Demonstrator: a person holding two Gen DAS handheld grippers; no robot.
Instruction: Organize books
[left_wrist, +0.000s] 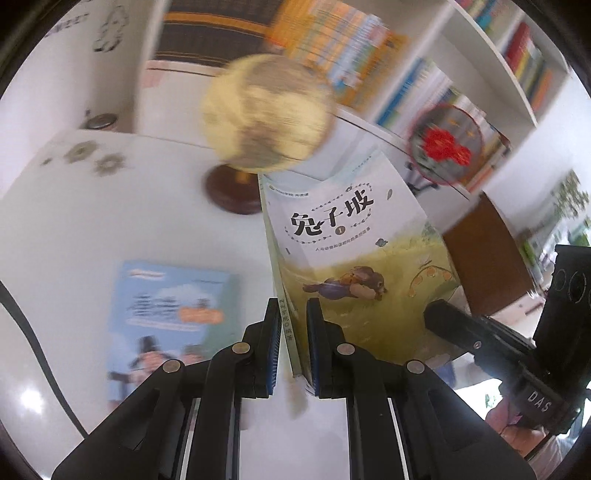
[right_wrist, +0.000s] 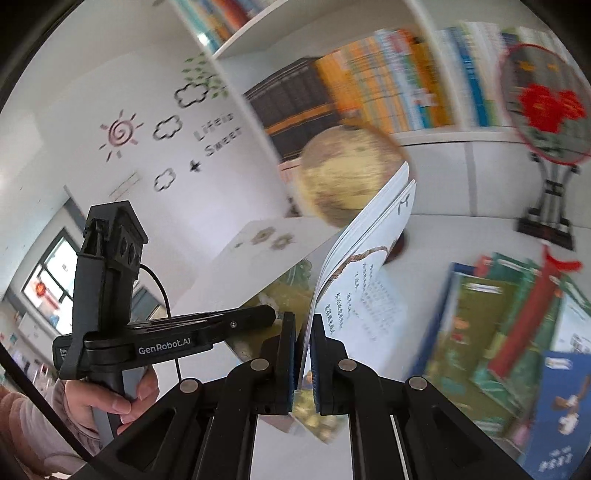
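Left gripper (left_wrist: 293, 343): clamped on the spine edge of the rabbit book (left_wrist: 354, 236), near the lower corner, blue pads pressed to either side. Book upright and lifted off the white table (left_wrist: 74, 229), front cover with a lying rabbit turned to the right of the jaws. Right gripper (right_wrist: 303, 354): pinched shut on the same book's cover edge (right_wrist: 301, 373), loose pages (right_wrist: 369, 258) fanning up and to the right above the pads. In the left wrist view, right gripper's finger (left_wrist: 476, 338) touching the cover's lower right. Beyond the book, just behind its top edge: a blurred yellow globe (left_wrist: 266, 110) on a dark round base. Flat on the table, left of the left jaws and apart from them: a light-blue book (left_wrist: 166, 317). Right of the right gripper: a pile of green and blue books (right_wrist: 498, 325). Farther back: white shelves of books (right_wrist: 388, 85) and a red-flower fan on a stand (right_wrist: 543, 107). Low left in the right wrist view: a hand (right_wrist: 110, 398) around the other gripper's handle.
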